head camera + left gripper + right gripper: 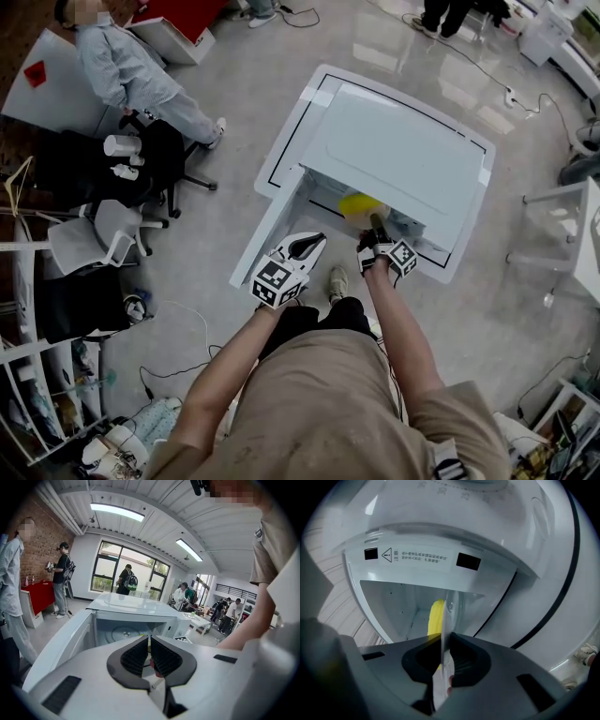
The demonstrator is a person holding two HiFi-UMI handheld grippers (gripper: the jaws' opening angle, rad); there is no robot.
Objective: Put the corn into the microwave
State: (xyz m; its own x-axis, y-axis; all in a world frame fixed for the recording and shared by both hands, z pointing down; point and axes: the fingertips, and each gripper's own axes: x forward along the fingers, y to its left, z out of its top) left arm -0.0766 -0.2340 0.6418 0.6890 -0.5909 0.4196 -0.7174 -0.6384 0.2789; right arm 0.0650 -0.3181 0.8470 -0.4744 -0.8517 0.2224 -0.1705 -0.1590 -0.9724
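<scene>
Right gripper view: the right gripper's [443, 656] ribbed black pads clamp the thin rim of a pale plate [446, 620] seen edge-on. Ridged yellow corn [436, 617] lies on it, at the boxy white microwave's [403, 159] open cavity. The left gripper's [150, 656] jaws are together and empty.

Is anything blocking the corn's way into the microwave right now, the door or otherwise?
Nothing visible does. The white microwave has its door swung wide to the left, and its cavity shows only the glass turntable. The yellow corn cob rides a thin pale plate clamped in the right claw, at the opening.
</scene>
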